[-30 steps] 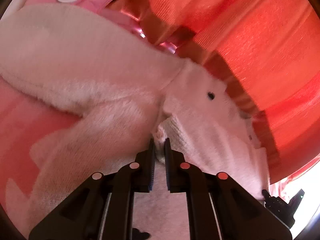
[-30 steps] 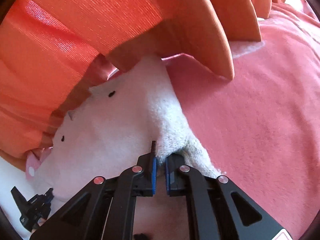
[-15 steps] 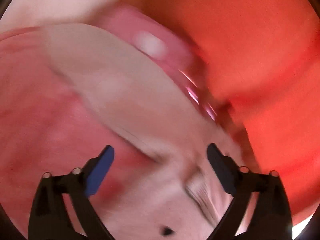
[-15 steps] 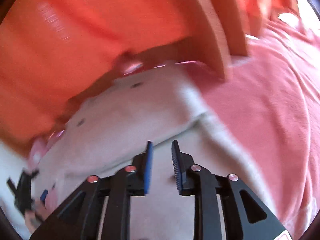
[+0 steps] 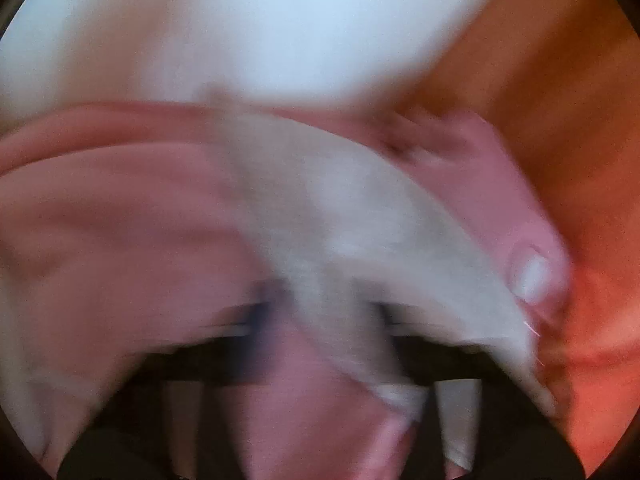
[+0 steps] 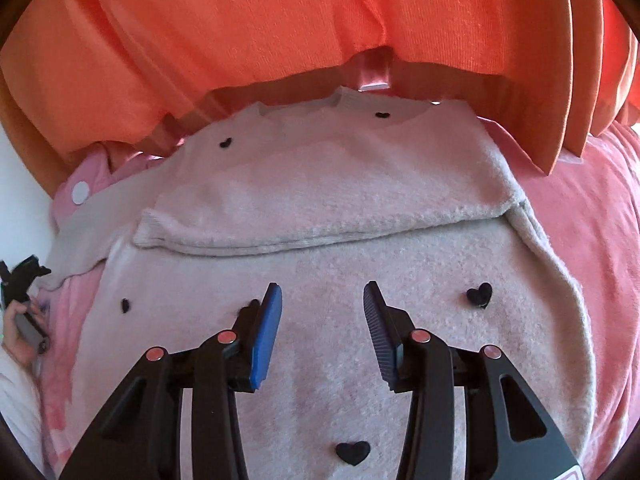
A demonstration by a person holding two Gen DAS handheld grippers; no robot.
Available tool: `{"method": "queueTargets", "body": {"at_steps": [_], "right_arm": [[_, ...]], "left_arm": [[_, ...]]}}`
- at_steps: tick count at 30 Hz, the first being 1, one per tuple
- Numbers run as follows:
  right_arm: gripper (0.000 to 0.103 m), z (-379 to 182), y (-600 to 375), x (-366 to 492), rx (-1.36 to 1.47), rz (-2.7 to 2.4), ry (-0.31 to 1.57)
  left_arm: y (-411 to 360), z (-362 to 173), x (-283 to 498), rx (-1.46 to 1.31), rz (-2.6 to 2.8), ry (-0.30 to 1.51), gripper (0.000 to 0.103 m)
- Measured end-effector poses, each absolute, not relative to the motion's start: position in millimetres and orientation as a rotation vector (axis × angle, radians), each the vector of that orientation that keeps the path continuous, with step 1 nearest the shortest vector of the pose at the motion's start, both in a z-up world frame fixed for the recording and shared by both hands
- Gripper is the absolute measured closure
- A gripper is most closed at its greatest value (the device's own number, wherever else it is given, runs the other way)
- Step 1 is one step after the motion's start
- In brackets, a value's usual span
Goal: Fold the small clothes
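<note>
A small pale pink fuzzy sweater (image 6: 320, 184) with black hearts lies flat on a pink blanket (image 6: 580, 208). One sleeve (image 6: 320, 220) is folded across its chest. My right gripper (image 6: 322, 312) hovers open and empty over the sweater's lower body. The left wrist view is heavily blurred. It shows the sweater's other sleeve (image 5: 360, 232) stretching over the blanket (image 5: 120, 208), with my left gripper (image 5: 320, 320) around it as dark smears. The left gripper also shows at the right view's left edge (image 6: 22, 292).
Orange fabric (image 6: 320, 20) hangs just behind the sweater's collar. A pink item with a white dot (image 6: 80, 190) lies at the sweater's far left corner. A white wall (image 5: 240, 20) fills the top of the left view.
Both grippers let go of the sweater and opened. The right gripper pulled back and now faces the sweater with its sleeve folded across. The left gripper swung toward the other sleeve.
</note>
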State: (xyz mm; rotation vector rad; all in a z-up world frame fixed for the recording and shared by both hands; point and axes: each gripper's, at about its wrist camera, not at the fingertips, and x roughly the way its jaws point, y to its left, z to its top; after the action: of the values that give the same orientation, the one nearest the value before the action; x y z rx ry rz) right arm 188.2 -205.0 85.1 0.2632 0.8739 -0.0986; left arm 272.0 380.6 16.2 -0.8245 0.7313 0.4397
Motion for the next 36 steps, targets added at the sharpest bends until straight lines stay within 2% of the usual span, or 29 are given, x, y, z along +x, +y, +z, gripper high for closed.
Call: {"method": "queueTargets", "body": {"at_steps": [2,4,6,8,10,13,16,18,20,22,25,29,32,33,34,35,36], "right_arm": [[0.060,85,-206,190,0.280,-0.107,0.876],[0.060,86,-210,191,0.293,-0.111,0.868],[0.060,88,-214,191,0.302,-0.121,0.853],[0.060,89,-217,191,0.310,-0.125,0.847],[0.060,89,-222,192,0.322,-0.133,0.842],[0.060,89,-231,192,0.338,-0.148,0.832],[0.060,88,-243,191,0.338,-0.182,0.824],[0.060,91,-256,190,0.374,-0.192,0.820],[0.060,94,-266,188,0.416,-0.185,0.816],[0.060,96,-270,188,0.427,-0.179,0.812],[0.059,97,-269,190,0.423,-0.174,0.816],[0.059,96,-260,194,0.400,-0.167,0.829],[0.059,94,-250,198,0.367,-0.161,0.840],[0.059,93,-248,199,0.357,-0.160,0.843],[0.059,92,-245,200,0.347,-0.161,0.848],[0.059,91,-243,201,0.337,-0.159,0.854],[0.059,91,-242,202,0.335,-0.159,0.857]], "left_arm": [[363,40,284,-0.762,0.413,0.694,0.097],[330,77,296,-0.652,0.344,0.632,0.103],[282,115,301,-0.550,0.221,0.570,0.103],[203,159,298,-0.429,0.038,0.500,0.103],[127,181,292,-0.356,-0.135,0.467,0.103],[19,172,280,-0.328,-0.356,0.534,0.103],[-33,129,278,-0.381,-0.399,0.657,0.097],[-28,96,289,-0.395,-0.333,0.742,0.090],[6,78,295,-0.432,-0.231,0.792,0.074],[71,69,300,-0.473,-0.069,0.797,0.066],[169,70,312,-0.470,0.221,0.757,0.045],[272,68,323,-0.556,0.464,0.740,0.040],[320,55,343,-0.630,0.537,0.763,0.041],[324,53,348,-0.639,0.528,0.761,0.045],[326,49,353,-0.644,0.501,0.760,0.062],[329,48,361,-0.642,0.475,0.762,0.094],[332,47,367,-0.644,0.449,0.761,0.097]]}}
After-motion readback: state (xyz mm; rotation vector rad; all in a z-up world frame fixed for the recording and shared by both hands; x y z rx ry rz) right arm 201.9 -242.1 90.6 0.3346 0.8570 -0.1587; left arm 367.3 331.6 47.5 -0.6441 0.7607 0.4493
